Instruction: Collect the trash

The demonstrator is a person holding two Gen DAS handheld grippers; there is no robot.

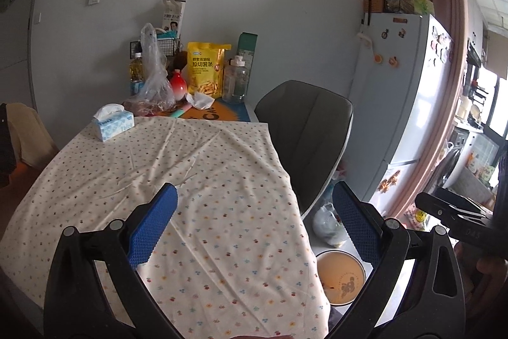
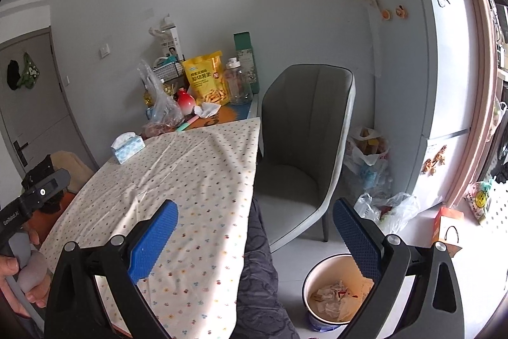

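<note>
A crumpled white tissue (image 1: 199,100) lies at the far end of the table, by the red vase; it also shows in the right wrist view (image 2: 207,109). A round trash bin (image 2: 336,291) stands on the floor at the table's right, holding crumpled paper; its rim shows in the left wrist view (image 1: 341,277). My left gripper (image 1: 254,212) is open and empty above the near tablecloth. My right gripper (image 2: 254,227) is open and empty over the table's right edge, left of the bin.
A flowered tablecloth (image 1: 177,180) covers the table. A tissue box (image 1: 113,124), plastic bag (image 1: 152,78), yellow snack bag (image 1: 206,69), glass jar (image 1: 235,81) and red vase (image 1: 178,86) crowd the far end. A grey chair (image 2: 301,142) and a fridge (image 2: 422,53) stand right.
</note>
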